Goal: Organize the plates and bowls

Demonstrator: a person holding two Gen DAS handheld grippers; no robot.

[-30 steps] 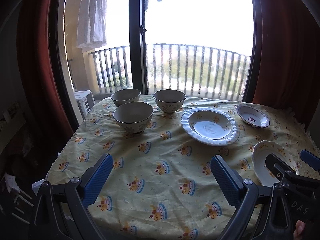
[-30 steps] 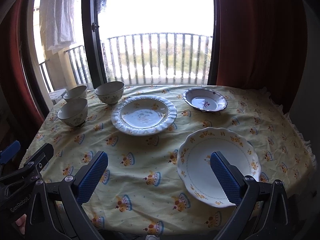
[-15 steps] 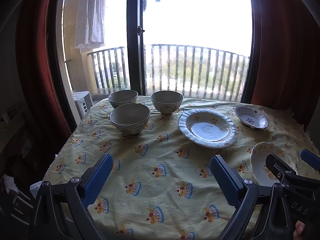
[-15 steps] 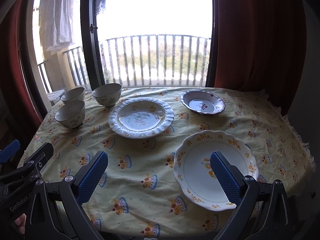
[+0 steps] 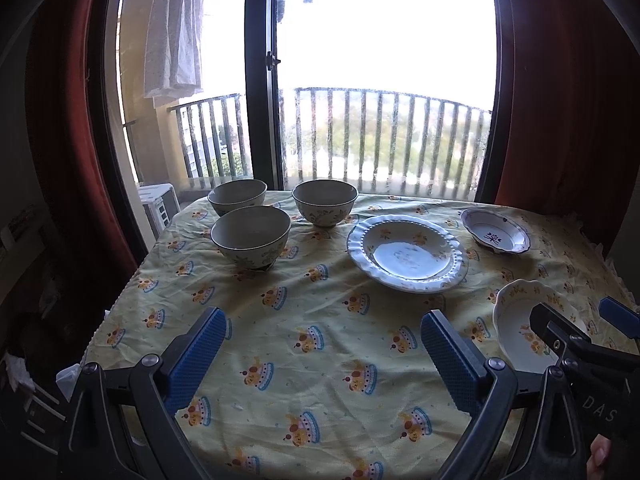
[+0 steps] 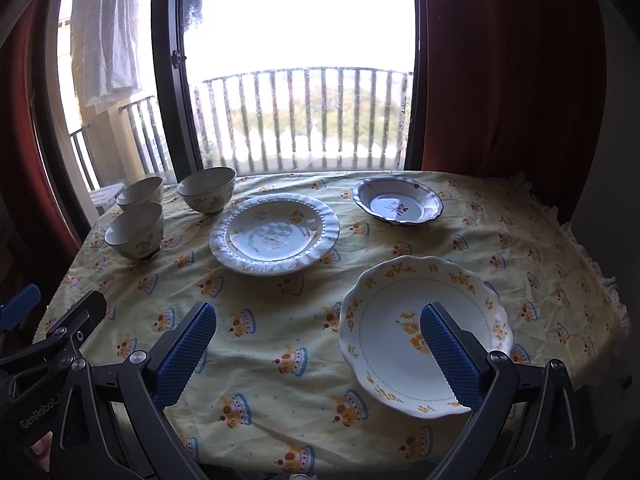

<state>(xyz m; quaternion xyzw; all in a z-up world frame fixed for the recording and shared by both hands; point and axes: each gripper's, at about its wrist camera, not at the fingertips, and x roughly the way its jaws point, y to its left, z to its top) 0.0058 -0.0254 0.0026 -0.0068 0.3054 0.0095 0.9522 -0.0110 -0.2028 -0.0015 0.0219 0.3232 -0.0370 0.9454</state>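
Observation:
Three floral bowls stand at the table's far left: the nearest bowl point(image 5: 251, 235) point(image 6: 135, 230), one behind it point(image 5: 237, 196) point(image 6: 140, 192), and one to their right point(image 5: 325, 202) point(image 6: 207, 189). A white ruffled plate point(image 5: 407, 253) point(image 6: 274, 233) lies in the middle. Far right sits a small blue-rimmed dish point(image 5: 495, 237) point(image 6: 398, 205). A scalloped plate with yellow flowers point(image 6: 424, 330) point(image 5: 520, 330) lies near the front right. My left gripper point(image 5: 320, 350) hovers open over bare cloth. My right gripper point(image 6: 318, 346) is open, its right finger over the scalloped plate.
The table carries a yellow cloth with crown prints point(image 5: 320, 312) point(image 6: 280, 320). Behind it are a dark-framed balcony door point(image 5: 260, 80) and railing, with red curtains point(image 6: 500, 72) at both sides. A white appliance point(image 5: 160, 204) stands beyond the table's far-left corner.
Both grippers have drawn back and tipped upward a little, so the table and dishes sit lower in both views. Nothing on the table has moved, and both grippers stay open.

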